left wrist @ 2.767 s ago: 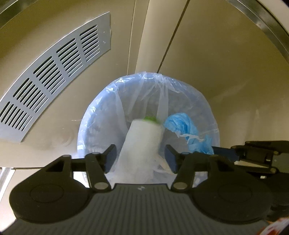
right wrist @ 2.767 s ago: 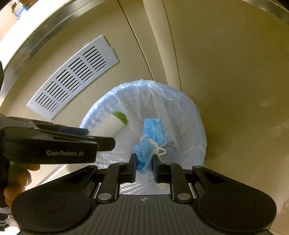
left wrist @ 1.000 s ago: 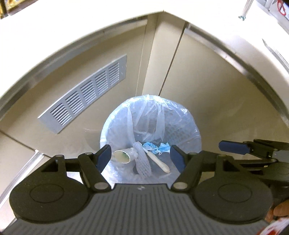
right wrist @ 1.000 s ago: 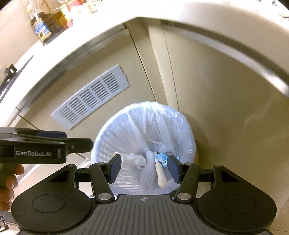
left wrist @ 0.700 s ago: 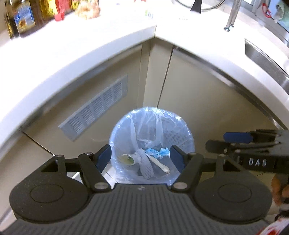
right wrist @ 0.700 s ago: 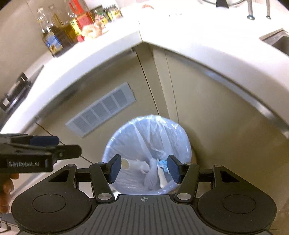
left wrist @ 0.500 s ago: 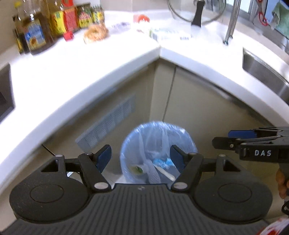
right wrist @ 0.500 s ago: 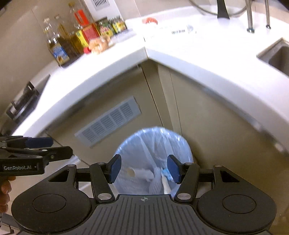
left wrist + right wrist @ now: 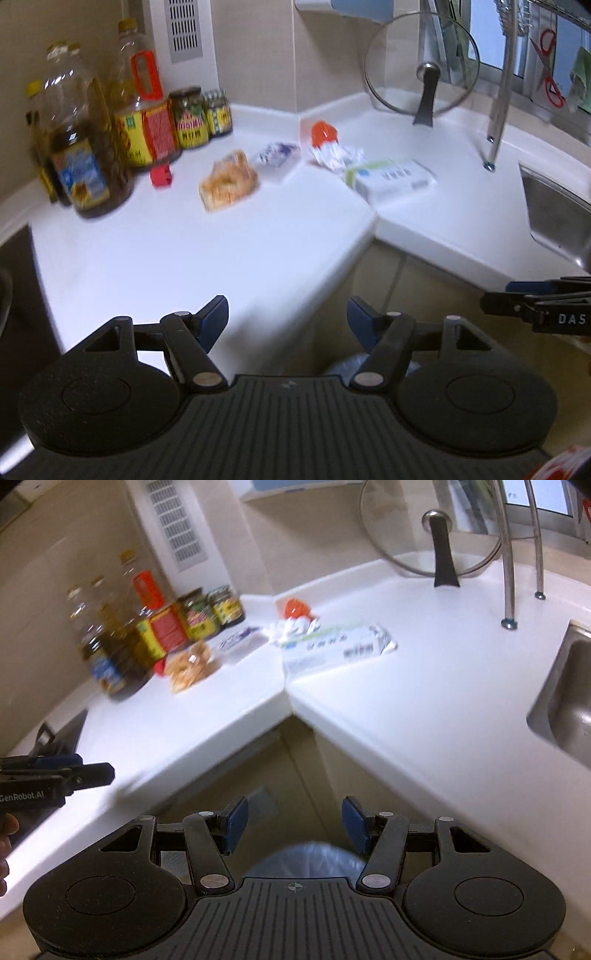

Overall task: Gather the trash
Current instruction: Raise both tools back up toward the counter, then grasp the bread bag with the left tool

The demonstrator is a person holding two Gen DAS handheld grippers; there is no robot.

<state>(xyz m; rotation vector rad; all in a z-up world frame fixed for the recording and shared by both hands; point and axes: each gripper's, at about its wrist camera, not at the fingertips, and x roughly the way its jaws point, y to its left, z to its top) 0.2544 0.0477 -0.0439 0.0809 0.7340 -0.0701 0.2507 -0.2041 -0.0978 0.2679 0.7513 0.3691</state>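
Note:
My left gripper (image 9: pixel 287 320) is open and empty, held above the front edge of the white corner counter (image 9: pixel 221 240). My right gripper (image 9: pixel 293 823) is open and empty too, above the lined bin (image 9: pixel 306 858) on the floor; only the bin's rim shows. On the counter lie a white and green wrapper (image 9: pixel 391 179) (image 9: pixel 332 648), a crumpled white and orange wrapper (image 9: pixel 328 146) (image 9: pixel 295 620), a small white and purple packet (image 9: pixel 277 155) (image 9: pixel 236 640) and an orange snack bag (image 9: pixel 227 181) (image 9: pixel 190 666).
Oil bottles (image 9: pixel 77 147) and jars (image 9: pixel 188 118) stand at the back left. A glass pot lid (image 9: pixel 421 62) leans on the wall. A faucet (image 9: pixel 498 92) and a steel sink (image 9: pixel 569 694) are at the right. A dark hob edge (image 9: pixel 14 295) is at the left.
Both grippers have risen from over the bin to counter height. The right gripper let the blue mask fall into the bin and the cup also went in; both stay open.

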